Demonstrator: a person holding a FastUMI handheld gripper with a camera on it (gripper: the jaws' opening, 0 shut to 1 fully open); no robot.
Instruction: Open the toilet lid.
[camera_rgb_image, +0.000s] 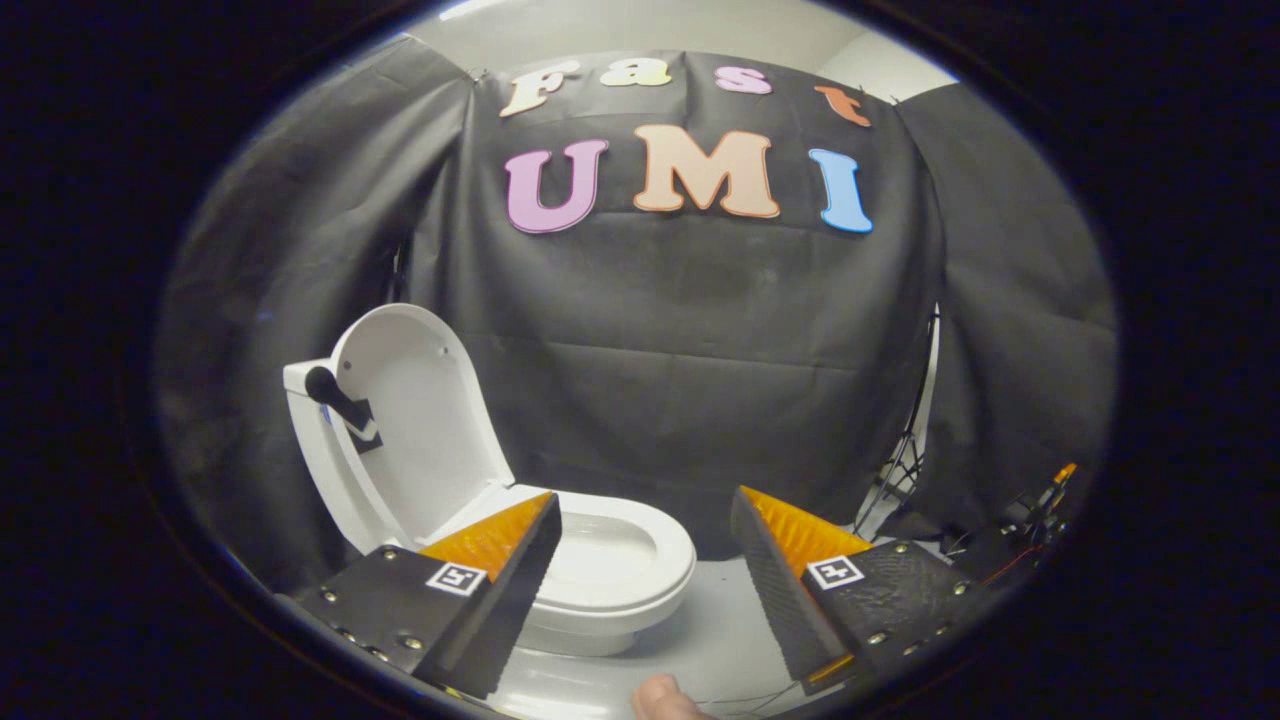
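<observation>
Lid (425, 420) upright – hand-held gripper (645, 560) spread, holding nothing.

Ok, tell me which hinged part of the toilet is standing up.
The lid: it stands upright against the tank, while the seat lies flat on the bowl. The open fingers hold nothing.

I see the white toilet (610, 575) on the floor by the booth wall, its lid (420, 420) raised upright against the tank.
</observation>
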